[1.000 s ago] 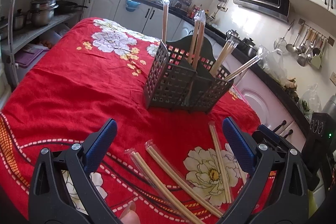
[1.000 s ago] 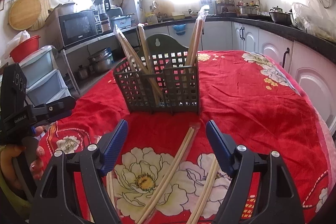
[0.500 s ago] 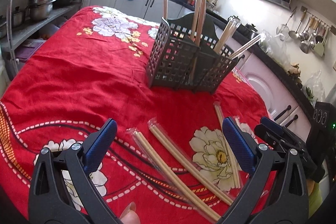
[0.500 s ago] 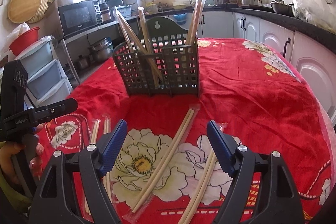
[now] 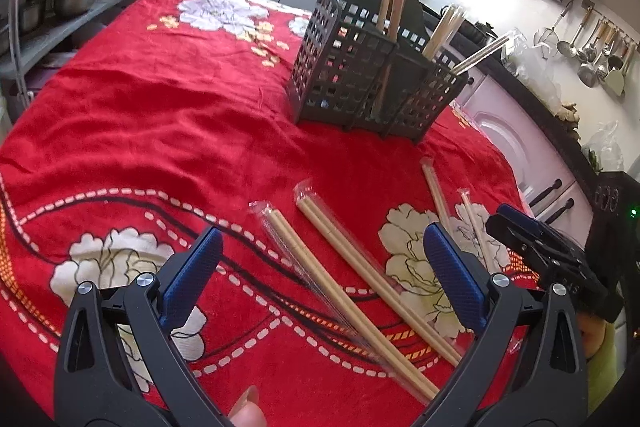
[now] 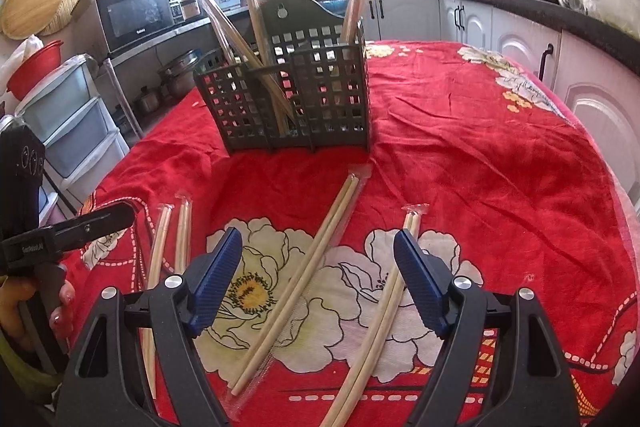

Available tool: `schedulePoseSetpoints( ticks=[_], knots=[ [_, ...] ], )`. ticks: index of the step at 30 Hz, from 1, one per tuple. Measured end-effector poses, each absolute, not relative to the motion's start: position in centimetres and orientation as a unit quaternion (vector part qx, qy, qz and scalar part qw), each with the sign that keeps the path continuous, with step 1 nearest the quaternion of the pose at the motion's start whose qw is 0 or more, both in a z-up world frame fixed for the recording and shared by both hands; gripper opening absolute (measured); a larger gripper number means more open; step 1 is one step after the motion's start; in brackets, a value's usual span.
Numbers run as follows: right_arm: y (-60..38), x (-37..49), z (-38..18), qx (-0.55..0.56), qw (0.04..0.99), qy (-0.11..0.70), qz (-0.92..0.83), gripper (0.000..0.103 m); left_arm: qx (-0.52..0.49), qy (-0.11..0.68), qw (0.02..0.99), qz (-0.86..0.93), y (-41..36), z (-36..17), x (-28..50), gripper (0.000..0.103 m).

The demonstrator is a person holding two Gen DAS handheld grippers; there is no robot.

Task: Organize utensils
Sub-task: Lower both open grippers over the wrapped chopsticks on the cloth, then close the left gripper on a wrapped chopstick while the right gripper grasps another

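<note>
Left view only: ladles point(image 5: 588, 47) hang upper right
Right view only: microwave point(image 6: 136, 13) upper left
Chopsticks point(image 6: 304, 267): wrapped, lower centre, before basket point(image 6: 296, 95)
Left gripper point(image 5: 320, 275): wide, empty
Right gripper point(image 6: 318, 277): wide, empty

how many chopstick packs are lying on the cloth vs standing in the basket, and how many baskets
Packs lying on the cloth: 4, e.g.
Packs standing in the basket: 4, e.g.
Baskets: 1
Total: 9
</note>
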State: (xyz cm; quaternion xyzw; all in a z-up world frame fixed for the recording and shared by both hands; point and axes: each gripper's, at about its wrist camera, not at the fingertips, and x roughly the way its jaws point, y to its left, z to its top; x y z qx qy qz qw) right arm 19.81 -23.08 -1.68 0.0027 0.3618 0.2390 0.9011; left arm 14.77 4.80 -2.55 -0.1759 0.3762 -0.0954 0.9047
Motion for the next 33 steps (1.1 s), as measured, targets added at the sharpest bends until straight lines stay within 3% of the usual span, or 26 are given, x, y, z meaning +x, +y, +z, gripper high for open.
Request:
schedulePoseSetpoints(
  ticks=[2, 3, 9, 12, 19, 24, 33],
  knots=[
    [-23.2, 20.3, -2.0, 0.005, 0.897, 0.371, 0.240, 0.076, -0.180, 0.381, 0.901, -0.101, 4.8, -2.9, 14.8, 0.088],
    [-23.2, 20.3, -2.0, 0.006, 0.896, 0.373, 0.241, 0.076, -0.184, 0.384, 0.899, -0.105, 4.8, -3.0, 14.8, 0.078],
    [-23.3, 21.1, -2.3, 0.013, 0.890, 0.383, 0.245, 0.076, -0.202, 0.408, 0.883, -0.118, 4.8, -4.0, 15.6, 0.052],
    [-23.0, 21.6, -2.4, 0.010, 0.887, 0.389, 0.249, 0.076, -0.220, 0.419, 0.873, -0.119, 5.2, -4.8, 16.1, 0.044],
    [-22.0, 23.4, -2.4, 0.003, 0.873, 0.409, 0.265, 0.076, -0.238, 0.425, 0.866, -0.116, 6.0, -5.2, 16.7, 0.037],
    [-21.1, 25.3, -3.0, -0.004, 0.862, 0.432, 0.267, 0.076, -0.241, 0.428, 0.865, -0.104, 6.7, -5.5, 17.2, 0.021],
    [-20.3, 29.1, -4.5, 0.012, 0.844, 0.475, 0.249, 0.073, -0.240, 0.430, 0.865, -0.099, 7.2, -5.6, 18.1, 0.020]
  ],
)
